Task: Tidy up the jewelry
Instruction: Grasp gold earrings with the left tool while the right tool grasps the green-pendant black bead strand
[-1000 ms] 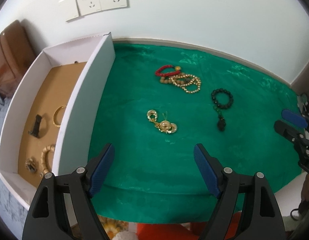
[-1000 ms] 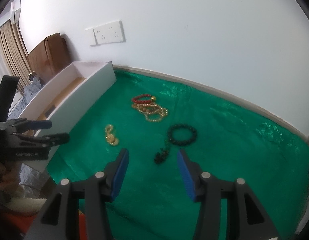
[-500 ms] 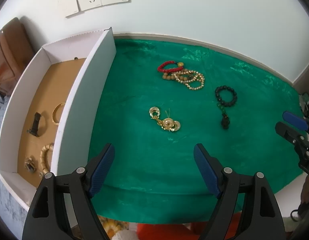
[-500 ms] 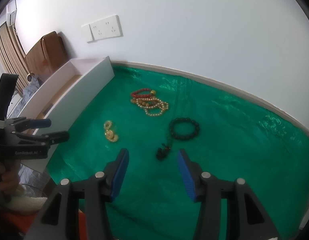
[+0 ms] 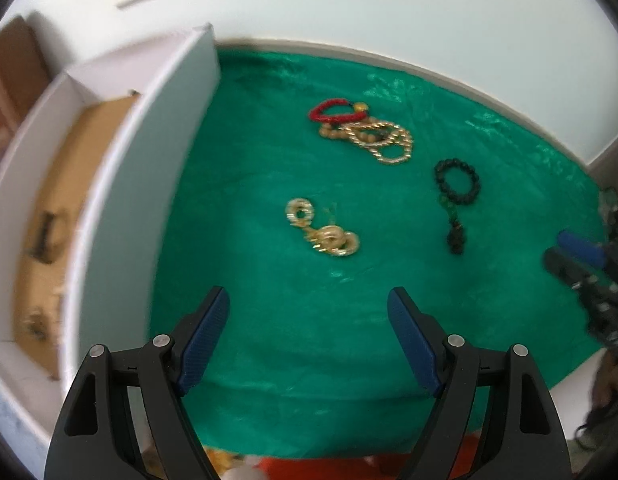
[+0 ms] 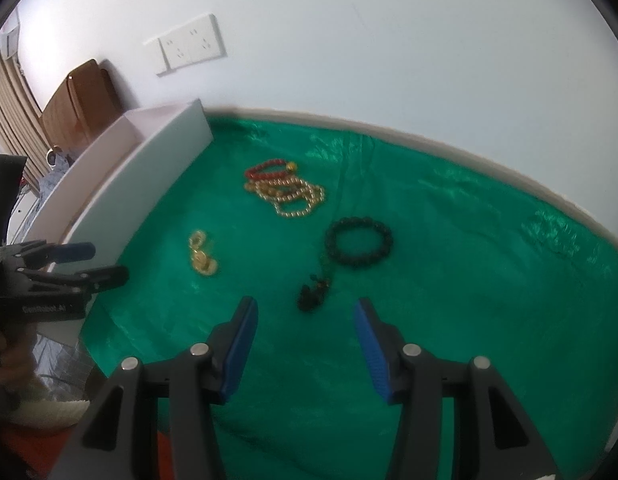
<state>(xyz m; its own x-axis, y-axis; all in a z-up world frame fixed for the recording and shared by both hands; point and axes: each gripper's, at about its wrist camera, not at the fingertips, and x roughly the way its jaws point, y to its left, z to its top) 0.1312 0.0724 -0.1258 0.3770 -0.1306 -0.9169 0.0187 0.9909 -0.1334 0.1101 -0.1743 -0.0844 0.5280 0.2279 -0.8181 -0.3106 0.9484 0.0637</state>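
On the green cloth lie gold ring earrings, a red bead bracelet, a pile of gold bead chains and a black bead bracelet with a pendant. My left gripper is open and empty, a little short of the earrings. My right gripper is open and empty, just short of the black bracelet's pendant. The earrings, gold chains and red bracelet also show in the right wrist view. The left gripper appears at that view's left.
A white box with a brown floor stands left of the cloth and holds several small pieces. The wall with sockets runs behind. A brown chair is at the far left. The right gripper enters the left wrist view's right edge.
Both grippers have moved forward and lower toward the cloth; the jewelry looks larger. The left one nears the earrings, the right one nears the black pendant. Both stay open.
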